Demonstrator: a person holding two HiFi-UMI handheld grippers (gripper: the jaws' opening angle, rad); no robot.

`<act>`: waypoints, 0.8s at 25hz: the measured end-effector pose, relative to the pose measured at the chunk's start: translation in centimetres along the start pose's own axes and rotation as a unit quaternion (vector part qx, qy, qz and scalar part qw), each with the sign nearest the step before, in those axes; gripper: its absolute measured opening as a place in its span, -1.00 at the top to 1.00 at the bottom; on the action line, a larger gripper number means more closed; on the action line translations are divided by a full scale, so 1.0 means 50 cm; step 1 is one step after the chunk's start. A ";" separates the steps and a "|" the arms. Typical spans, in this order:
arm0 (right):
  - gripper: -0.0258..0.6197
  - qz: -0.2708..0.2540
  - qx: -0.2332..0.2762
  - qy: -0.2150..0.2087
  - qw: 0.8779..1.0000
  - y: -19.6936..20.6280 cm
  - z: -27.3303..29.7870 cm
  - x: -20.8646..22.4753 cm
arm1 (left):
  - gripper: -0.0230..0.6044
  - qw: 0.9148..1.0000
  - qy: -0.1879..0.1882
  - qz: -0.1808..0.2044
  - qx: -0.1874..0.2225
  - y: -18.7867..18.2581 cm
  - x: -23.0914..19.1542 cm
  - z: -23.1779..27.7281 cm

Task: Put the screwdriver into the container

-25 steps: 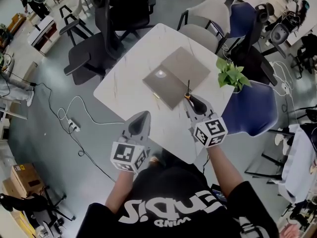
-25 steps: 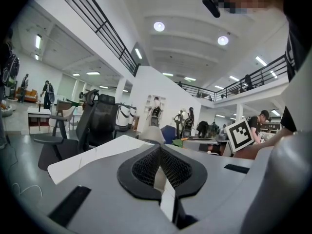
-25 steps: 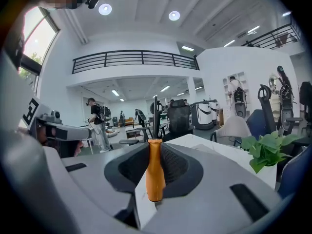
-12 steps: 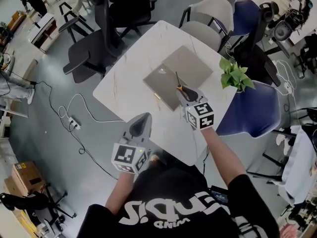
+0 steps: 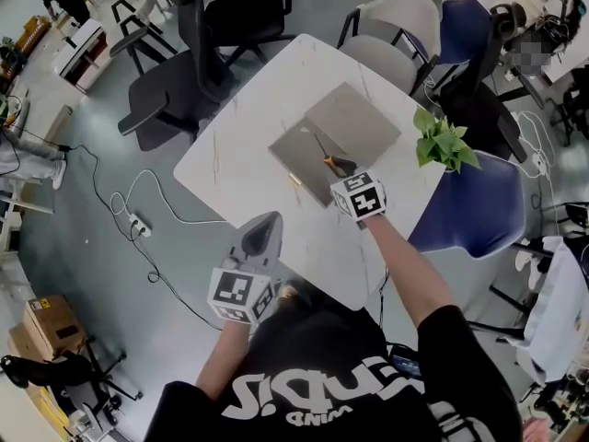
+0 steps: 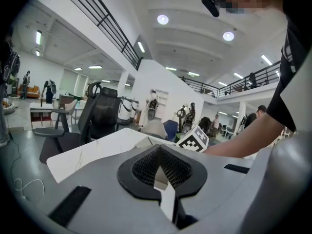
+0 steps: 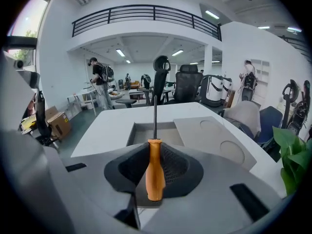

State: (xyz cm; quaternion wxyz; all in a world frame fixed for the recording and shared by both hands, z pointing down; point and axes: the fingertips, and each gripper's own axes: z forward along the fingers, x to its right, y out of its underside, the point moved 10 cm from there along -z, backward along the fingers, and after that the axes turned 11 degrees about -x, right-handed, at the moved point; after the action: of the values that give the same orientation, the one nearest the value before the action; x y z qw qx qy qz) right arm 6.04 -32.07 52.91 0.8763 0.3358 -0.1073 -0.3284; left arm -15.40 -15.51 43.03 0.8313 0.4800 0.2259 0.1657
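Right gripper (image 7: 154,165): jaws pinching the screwdriver (image 7: 154,172) by its orange handle, shaft pointing far over the open container (image 7: 170,133). We judge: lower it flat, clear the near wall, then let go. Left gripper (image 6: 158,172): pressed together, empty, near us.

White table (image 5: 239,145), faintly veined like marble and rounded at its corners, seen with one corner turned towards the person. A flat grey container (image 5: 342,127) lies opened out on it, between the middle of the surface and the right corner. Its shallow tray (image 5: 293,159) sits nearer the middle. Its lid (image 5: 359,118) lies flat just beside the tray, touching it along one side, with two round dimples showing in its upturned face. A yellow speck (image 5: 294,180) at the tray's near rim is too small to identify. A leafy green plant (image 5: 442,141) rises at the right corner; whether it stands on the surface or just beyond the edge cannot be told.
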 end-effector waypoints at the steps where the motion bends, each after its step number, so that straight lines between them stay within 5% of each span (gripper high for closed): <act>1: 0.71 -0.003 -0.008 0.000 1.000 0.001 0.009 -0.001 | 0.88 1.000 0.000 0.000 -0.001 0.000 -0.001 0.002; 20: 0.71 -0.083 -0.158 -0.007 0.984 -0.022 0.125 -0.007 | 0.88 1.000 -0.004 -0.014 -0.019 0.014 -0.013 0.017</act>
State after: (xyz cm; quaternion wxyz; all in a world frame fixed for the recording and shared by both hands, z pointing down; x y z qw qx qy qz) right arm 2.68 -35.71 56.93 0.8872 0.1991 -0.0316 -0.4151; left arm -15.54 -16.10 44.16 0.8435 0.4613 0.2265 0.1564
